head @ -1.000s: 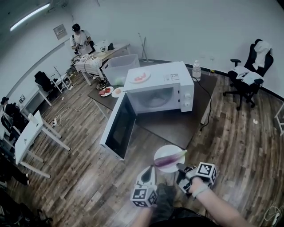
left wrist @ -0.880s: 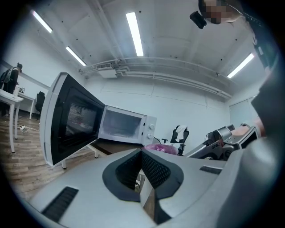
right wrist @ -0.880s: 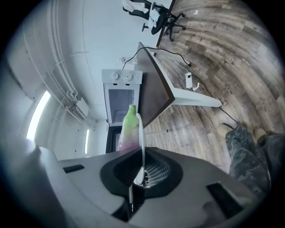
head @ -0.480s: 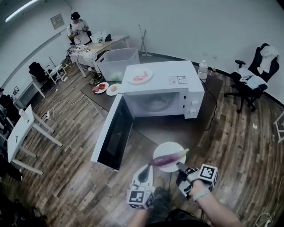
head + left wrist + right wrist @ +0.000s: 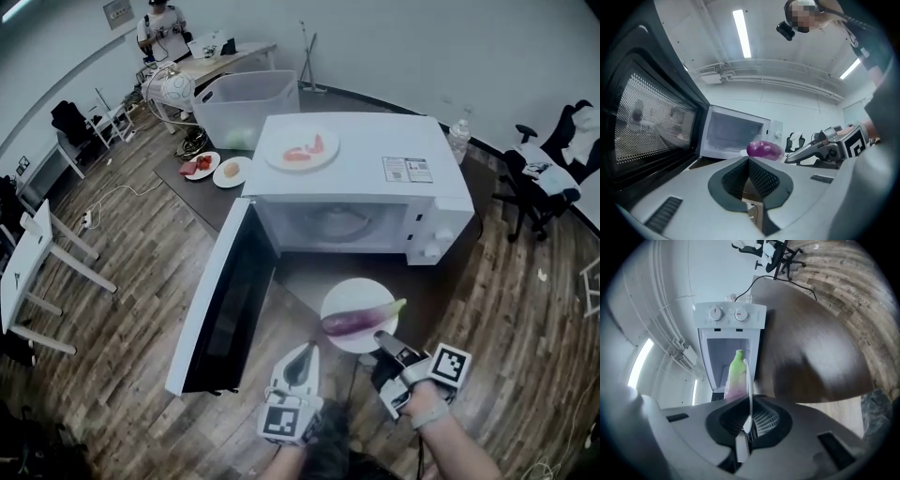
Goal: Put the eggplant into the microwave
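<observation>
Eggplant (image 5: 359, 322) lies on the plate (image 5: 354, 290), long axis nine-to-three. My right gripper (image 5: 380, 337) clenches the plate's five-o'clock rim, and my left gripper (image 5: 302, 350) is closed and empty. The open microwave (image 5: 356, 169) is at twelve.

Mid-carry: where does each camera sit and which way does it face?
Head view: on the person's head, steeply down onto open microwave, eggplant on plate, left hand-held gripper, right hand-held gripper, right forearm.
Left gripper view: on the left one, facing the cavity; own shut jaws, the person's upper body above.
Right gripper view: on the right one, rolled sideways, facing the cavity; own jaws clamp the plate.
All three share microwave and eggplant.
</observation>
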`<control>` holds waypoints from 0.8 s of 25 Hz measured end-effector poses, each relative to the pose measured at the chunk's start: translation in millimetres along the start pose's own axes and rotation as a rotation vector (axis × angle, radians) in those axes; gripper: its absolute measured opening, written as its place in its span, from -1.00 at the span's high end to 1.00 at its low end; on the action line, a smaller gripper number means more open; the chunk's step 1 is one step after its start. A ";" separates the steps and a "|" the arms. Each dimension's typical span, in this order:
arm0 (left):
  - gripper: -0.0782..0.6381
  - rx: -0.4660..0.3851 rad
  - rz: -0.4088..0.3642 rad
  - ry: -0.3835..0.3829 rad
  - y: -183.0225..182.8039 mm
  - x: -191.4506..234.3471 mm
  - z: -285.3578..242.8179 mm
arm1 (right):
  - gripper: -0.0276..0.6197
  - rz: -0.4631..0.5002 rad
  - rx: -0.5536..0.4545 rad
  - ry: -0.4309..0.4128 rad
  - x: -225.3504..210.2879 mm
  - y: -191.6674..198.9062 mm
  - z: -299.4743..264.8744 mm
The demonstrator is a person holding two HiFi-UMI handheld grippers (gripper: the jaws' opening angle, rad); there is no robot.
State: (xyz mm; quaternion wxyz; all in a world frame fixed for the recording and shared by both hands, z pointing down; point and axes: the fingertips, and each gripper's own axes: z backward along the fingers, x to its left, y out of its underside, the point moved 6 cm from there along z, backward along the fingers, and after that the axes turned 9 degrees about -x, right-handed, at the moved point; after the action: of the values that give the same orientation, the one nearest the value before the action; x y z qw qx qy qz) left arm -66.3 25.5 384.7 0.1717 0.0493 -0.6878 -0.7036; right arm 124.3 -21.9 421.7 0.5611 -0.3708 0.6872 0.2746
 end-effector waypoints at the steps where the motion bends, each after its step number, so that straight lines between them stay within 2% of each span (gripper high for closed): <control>1: 0.78 0.003 0.003 -0.004 3.9 4.7 -5.2 | 0.89 -0.006 -0.002 0.001 -0.3 -2.7 -7.2; 5: 0.78 -0.004 0.025 -0.015 11.3 19.7 -32.3 | 0.89 -0.015 -0.010 0.008 1.0 -13.7 -37.3; 20: 0.78 0.015 0.008 0.015 25.2 49.5 -89.8 | 0.89 -0.032 -0.041 0.002 13.0 -33.2 -115.5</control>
State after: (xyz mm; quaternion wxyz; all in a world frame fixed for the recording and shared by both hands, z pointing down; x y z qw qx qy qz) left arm -80.9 -75.1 413.4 0.1795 0.0531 -0.6919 -0.6973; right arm 84.7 -135.2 435.7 0.5571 -0.3933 0.6759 0.2793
